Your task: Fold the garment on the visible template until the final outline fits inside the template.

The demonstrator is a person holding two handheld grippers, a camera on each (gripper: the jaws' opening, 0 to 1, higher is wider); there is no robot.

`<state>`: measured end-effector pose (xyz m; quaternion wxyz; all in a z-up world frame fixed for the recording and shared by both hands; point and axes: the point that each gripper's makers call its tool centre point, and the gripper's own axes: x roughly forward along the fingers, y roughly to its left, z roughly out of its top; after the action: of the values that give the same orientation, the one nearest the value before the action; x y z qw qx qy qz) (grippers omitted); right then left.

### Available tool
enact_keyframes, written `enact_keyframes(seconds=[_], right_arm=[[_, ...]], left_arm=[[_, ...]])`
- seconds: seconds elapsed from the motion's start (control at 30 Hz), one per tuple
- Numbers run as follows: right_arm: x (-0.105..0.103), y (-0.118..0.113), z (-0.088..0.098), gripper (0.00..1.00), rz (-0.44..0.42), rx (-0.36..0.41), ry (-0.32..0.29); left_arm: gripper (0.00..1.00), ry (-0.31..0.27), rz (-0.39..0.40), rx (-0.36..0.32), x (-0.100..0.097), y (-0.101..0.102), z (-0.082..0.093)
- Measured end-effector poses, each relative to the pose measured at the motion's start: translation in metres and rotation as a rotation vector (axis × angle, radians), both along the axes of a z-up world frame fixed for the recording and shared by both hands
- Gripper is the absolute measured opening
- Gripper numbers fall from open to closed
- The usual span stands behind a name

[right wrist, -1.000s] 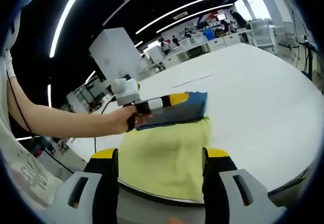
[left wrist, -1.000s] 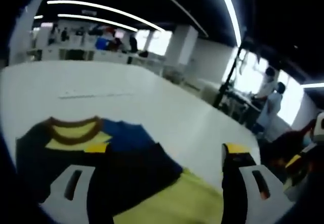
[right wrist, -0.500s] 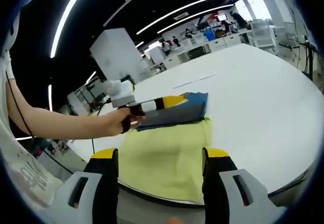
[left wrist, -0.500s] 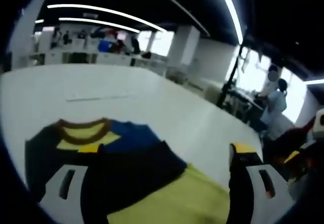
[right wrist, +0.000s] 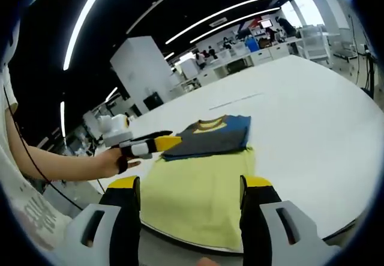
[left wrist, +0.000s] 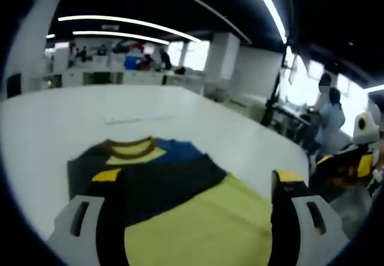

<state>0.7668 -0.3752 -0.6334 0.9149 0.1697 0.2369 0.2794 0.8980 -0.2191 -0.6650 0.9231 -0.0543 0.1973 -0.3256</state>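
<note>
Jaws on your left gripper (left wrist: 195, 191) stand wide apart and hold nothing; they hover over the near edge of the folded navy, blue and yellow T-shirt (left wrist: 150, 170). A second ago they sat low against the shirt's dark panel, and the right gripper view had that gripper touching its left edge; now it has pulled back, clear of the cloth. That reads as a fold just released, so judge the outline next.

Your right gripper (right wrist: 191, 209) is equally spread and empty, held back at the table's near rim over the pale yellow rectangular template sheet (right wrist: 198, 188).

The shirt lies on the far end of that sheet, on the round white table (right wrist: 306, 122). The right gripper view gives you the template's near edge and your hand (right wrist: 117, 161) on the left gripper's handle beside the shirt. The left gripper view instead shows the brown-trimmed collar (left wrist: 129, 148) facing away, and people (left wrist: 329, 119) standing beyond the table.
</note>
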Motion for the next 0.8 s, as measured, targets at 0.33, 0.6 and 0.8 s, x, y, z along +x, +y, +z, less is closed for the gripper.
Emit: enact_keyframes(seconds=[0.33, 0.6, 0.8], right_arm=[[-0.001, 0.0, 0.005, 0.67, 0.021, -0.002, -0.014], [-0.006, 0.006, 0.009, 0.67, 0.069, -0.016, -0.026], [-0.01, 0.009, 0.007, 0.68, 0.094, -0.026, -0.024]], left_arm=[[0.97, 0.012, 0.104, -0.045, -0.059, 0.061, 0.018], [0.97, 0.019, 0.184, -0.05, -0.094, 0.094, 0.026], [0.97, -0.015, 0.23, -0.036, -0.112, 0.113, 0.04]])
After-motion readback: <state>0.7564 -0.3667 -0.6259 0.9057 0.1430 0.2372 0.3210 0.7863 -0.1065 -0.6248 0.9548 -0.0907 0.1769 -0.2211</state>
